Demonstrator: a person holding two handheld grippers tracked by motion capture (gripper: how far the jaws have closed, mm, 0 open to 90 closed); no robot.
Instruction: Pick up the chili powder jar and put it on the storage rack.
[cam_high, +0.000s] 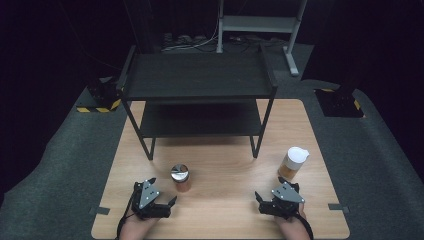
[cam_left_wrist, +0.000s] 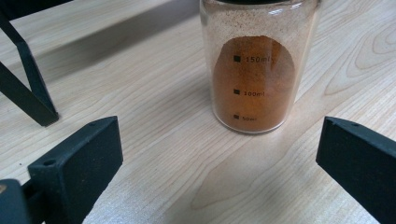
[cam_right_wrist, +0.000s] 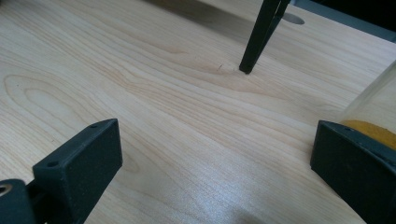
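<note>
At the near edge of the counter (cam_high: 220, 165), the person's two hands rest low and level, each pointing a hand-held gripper away from the body: the left hand-held gripper (cam_high: 161, 192) and the right hand-held gripper (cam_high: 277, 192) both have their jaws spread wide with nothing between them. Just beyond the left one, slightly to its right, a metal-lidded jar (cam_high: 180, 178) of brown powder stands upright, apart from the jaws. Just beyond the right one stands a white-lidded jar (cam_high: 293, 163), and farther back a black two-tier shelf (cam_high: 197, 80).
</note>
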